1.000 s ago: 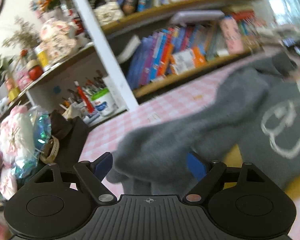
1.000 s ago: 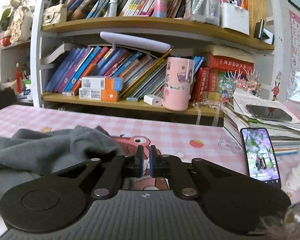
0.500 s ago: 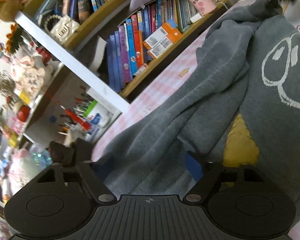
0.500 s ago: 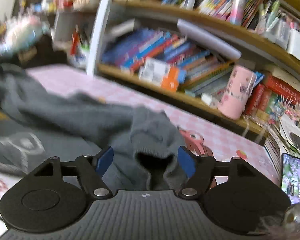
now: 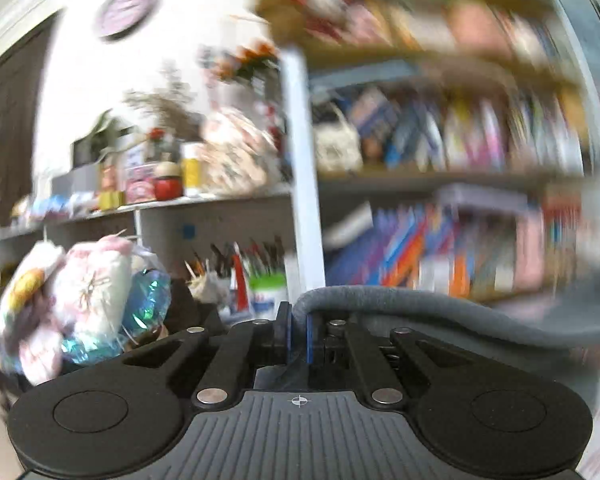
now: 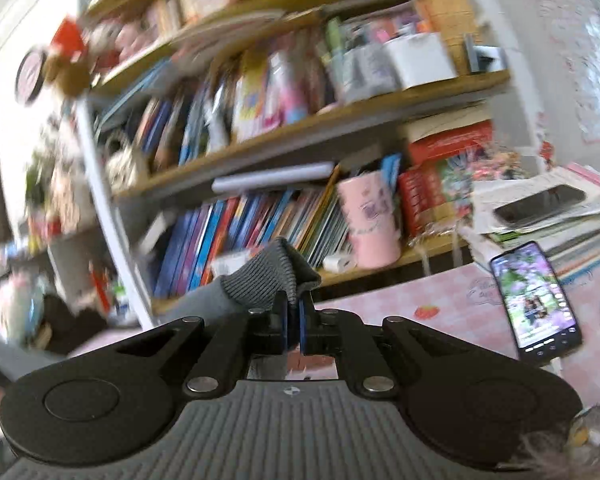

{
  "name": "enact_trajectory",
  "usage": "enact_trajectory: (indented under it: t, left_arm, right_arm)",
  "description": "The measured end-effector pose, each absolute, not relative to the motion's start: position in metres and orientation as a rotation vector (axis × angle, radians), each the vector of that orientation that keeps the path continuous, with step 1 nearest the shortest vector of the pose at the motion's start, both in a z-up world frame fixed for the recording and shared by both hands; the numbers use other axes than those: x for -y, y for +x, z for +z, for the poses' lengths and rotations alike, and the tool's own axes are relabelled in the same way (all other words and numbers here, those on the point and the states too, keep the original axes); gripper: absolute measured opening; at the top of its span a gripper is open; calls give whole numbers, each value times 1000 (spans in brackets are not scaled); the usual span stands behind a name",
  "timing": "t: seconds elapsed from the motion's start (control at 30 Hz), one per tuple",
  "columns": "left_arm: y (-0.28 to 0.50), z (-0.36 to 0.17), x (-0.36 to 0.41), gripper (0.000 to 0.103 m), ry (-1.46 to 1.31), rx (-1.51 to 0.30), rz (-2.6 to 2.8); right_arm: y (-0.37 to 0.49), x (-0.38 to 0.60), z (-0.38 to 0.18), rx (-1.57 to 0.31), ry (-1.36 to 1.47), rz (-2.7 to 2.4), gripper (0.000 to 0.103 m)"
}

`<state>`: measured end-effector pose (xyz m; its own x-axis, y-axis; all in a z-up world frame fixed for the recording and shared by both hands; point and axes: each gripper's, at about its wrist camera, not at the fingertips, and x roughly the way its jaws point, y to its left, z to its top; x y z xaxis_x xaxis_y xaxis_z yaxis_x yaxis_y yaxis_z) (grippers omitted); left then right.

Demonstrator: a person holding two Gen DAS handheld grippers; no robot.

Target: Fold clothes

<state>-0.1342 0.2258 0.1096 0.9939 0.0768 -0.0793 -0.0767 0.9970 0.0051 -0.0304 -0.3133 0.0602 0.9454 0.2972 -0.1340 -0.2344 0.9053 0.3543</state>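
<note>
Right now the folding has only just started, as far as I can judge. Nothing looks folded yet. Both ends of the soft grey knit sweater are pinched and lifted, so the next job is most likely to lay it out flat or bring one part over another. All the real folds are still to do.

Biggest of all is the tall wooden bookshelf full of bright books, which fills the back of both views. Below it, at the lower right of the right view, is the pink checked tabletop. A black phone with a lit screen lies on it near the right edge.

In the left view the sweater runs from the middle of the frame across to the right side, like a thick grey rope, up in front of the shelves. Its near end goes down between the blue pads of the left hand-held gripper, which is squeezed tight on the cloth.

In the right view, the ribbed grey cuff of the sweater sticks up at the middle of the frame, just above the right hand-held gripper. That one is also clamped together on the cloth, with the cuff edge caught between its pads. The sleeve trails off to the lower left of the frame.
</note>
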Motion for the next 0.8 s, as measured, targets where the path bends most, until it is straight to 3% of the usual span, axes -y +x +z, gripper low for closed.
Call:
enact_trajectory:
  t: [0.27, 0.33, 0.37, 0.4, 0.43, 0.47, 0.57, 0.8]
  left_arm:
    - [-36, 105, -263, 6, -145, -227, 126]
    - [7, 94, -273, 13, -144, -321, 188]
    - [26, 85, -278, 16, -151, -402, 225]
    - [45, 75, -283, 20, -158, -490, 266]
    - [51, 67, -284, 23, -146, -533, 283]
    - [53, 59, -283, 29, -126, -557, 290]
    - [27, 43, -270, 64, -23, -522, 263]
    - [-32, 42, -256, 66, -2, -479, 210]
  right_arm:
    - [73, 328, 57, -346, 789, 359, 5]
    - [114, 317, 52, -363, 834, 315, 8]
    - [135, 310, 51, -373, 820, 280, 16]
    - [152, 303, 48, -406, 799, 246, 50]
    - [161, 298, 44, -454, 771, 228, 68]
    - [165, 294, 39, -494, 741, 224, 64]
    - [154, 274, 21, -577, 568, 301, 62]
    - [134, 230, -22, -778, 342, 400, 47]
